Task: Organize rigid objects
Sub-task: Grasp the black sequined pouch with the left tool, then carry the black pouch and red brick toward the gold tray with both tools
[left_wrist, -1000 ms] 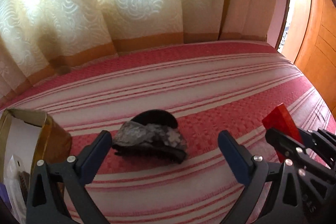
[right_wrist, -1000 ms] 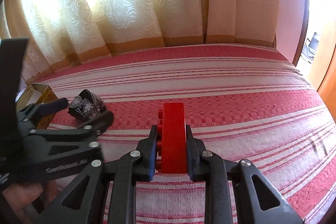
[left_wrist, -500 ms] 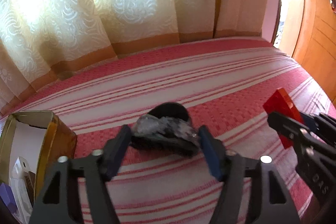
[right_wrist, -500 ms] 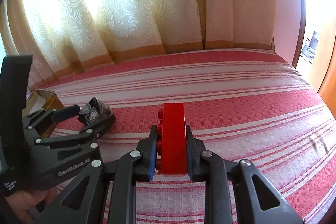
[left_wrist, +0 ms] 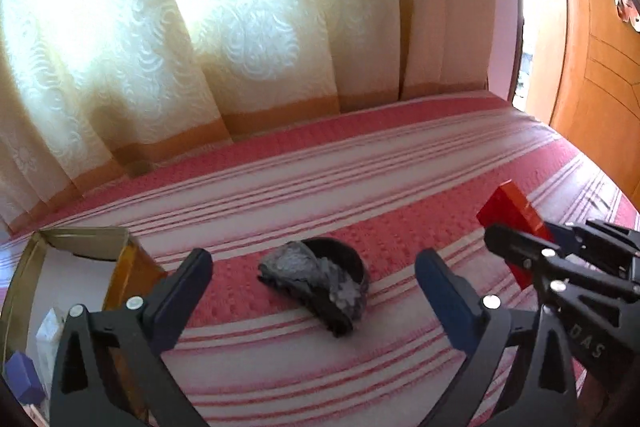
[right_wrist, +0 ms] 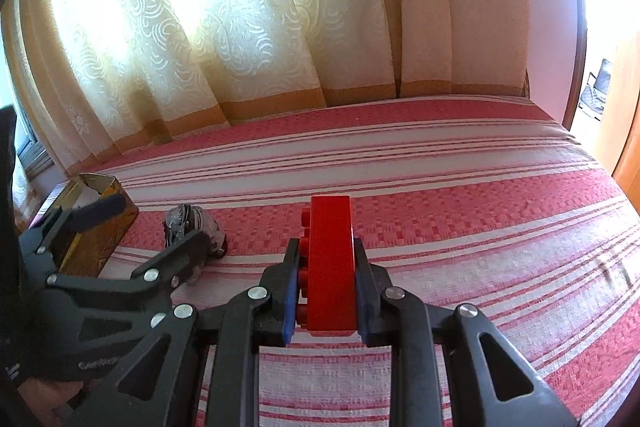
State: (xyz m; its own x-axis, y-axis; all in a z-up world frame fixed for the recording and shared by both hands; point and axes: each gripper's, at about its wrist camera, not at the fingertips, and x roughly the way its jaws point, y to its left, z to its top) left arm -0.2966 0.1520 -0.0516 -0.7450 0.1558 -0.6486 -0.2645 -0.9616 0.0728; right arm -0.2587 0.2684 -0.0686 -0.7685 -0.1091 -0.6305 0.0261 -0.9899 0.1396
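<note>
the left gripper (left_wrist: pixel 312 291) has just opened its fingers wide again, and the dark hair claw clip (left_wrist: pixel 316 285) lies loose between them on the striped bed (left_wrist: pixel 400 155), so a good retry would come lower and centre the pads on the clip's sides before closing. the right gripper (right_wrist: pixel 326 291) holds a red building block (right_wrist: pixel 331 263) firmly, close on the right. the open gold box (left_wrist: pixel 80 267), with small items already inside, stands just left; its near wall could catch the left finger.
</note>
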